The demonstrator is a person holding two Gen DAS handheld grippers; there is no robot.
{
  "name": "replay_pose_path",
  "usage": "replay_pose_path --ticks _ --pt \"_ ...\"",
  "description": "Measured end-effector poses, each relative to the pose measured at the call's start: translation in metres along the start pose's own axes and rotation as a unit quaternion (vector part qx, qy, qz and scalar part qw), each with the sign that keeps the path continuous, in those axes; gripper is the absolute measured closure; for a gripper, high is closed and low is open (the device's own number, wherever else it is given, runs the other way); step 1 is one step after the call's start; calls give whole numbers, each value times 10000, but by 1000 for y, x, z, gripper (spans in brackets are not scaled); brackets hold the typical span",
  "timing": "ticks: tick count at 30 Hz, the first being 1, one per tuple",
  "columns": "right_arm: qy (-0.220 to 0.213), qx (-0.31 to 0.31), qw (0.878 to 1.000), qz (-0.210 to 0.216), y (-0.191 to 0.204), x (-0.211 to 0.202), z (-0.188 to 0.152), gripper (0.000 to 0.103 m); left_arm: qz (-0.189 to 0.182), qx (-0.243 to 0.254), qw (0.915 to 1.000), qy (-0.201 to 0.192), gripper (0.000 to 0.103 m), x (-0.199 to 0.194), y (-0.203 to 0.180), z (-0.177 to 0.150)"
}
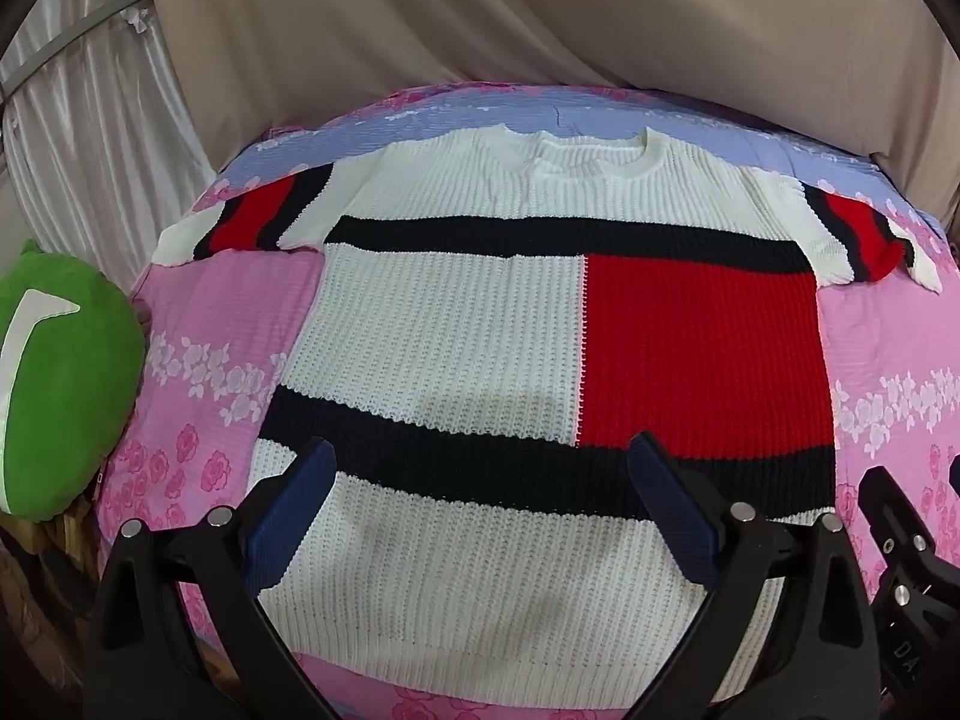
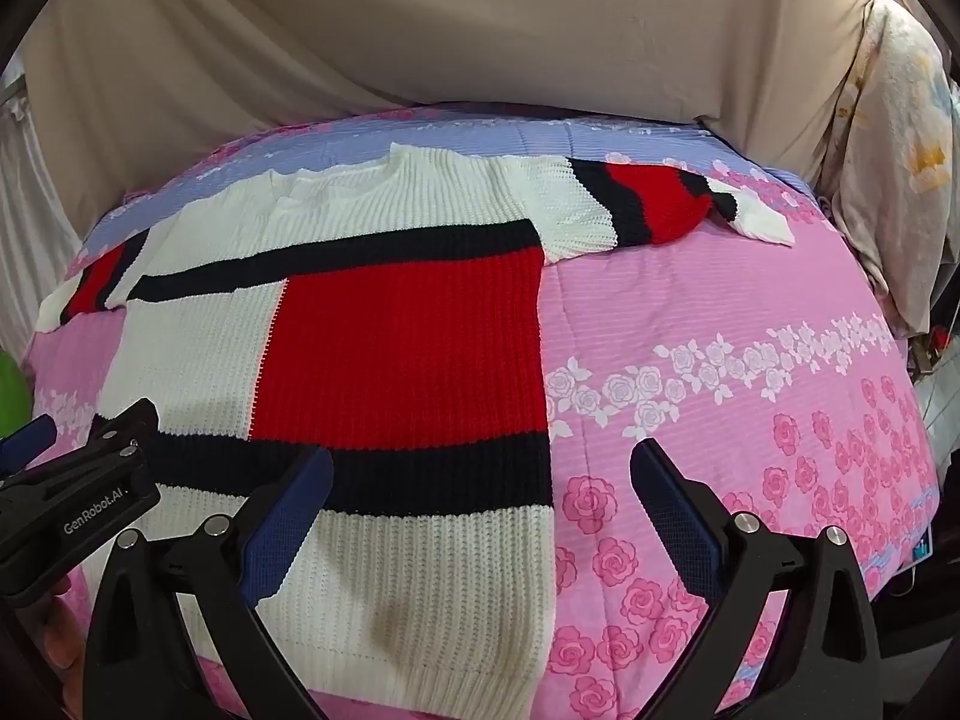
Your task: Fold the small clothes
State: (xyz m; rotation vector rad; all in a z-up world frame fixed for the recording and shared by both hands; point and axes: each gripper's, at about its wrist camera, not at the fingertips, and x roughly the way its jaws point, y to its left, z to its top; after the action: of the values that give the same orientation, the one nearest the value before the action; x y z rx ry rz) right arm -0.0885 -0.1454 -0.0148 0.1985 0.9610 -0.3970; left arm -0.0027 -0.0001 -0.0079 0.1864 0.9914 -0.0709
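Note:
A knit sweater (image 1: 444, 324) in white, red and black blocks lies flat and spread out on the bed, collar at the far side, both short sleeves out to the sides. My left gripper (image 1: 480, 462) is open and empty, hovering over the sweater's lower hem. The sweater also shows in the right wrist view (image 2: 396, 336), on the left half. My right gripper (image 2: 480, 468) is open and empty, above the sweater's lower right edge and the bedspread. The left gripper's body (image 2: 78, 498) shows at the left edge there.
The bed is covered by a pink and lilac floral bedspread (image 2: 720, 360). A green cushion (image 1: 60, 384) lies at the left of the bed. Beige drapes (image 1: 480, 18) hang behind. A pale floral pillow (image 2: 894, 138) stands at the far right.

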Motion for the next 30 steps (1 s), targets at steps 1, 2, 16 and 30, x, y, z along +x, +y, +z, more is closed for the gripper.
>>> replay_pose_path --ticks 1,2,16,30 --pt "-2 12 10000 -11 0 0 0 5 16 9 10000 -2 7 0 0 0" --pt "1 26 10000 -23 0 0 0 5 25 6 10000 -5 7 1 2 0" --pt "40 -11 10000 15 5 3 2 5 93 -50 9999 40 7 4 7 0" --pt "127 -22 9999 103 9 6 5 5 345 94 9993 -55 7 5 8 0"
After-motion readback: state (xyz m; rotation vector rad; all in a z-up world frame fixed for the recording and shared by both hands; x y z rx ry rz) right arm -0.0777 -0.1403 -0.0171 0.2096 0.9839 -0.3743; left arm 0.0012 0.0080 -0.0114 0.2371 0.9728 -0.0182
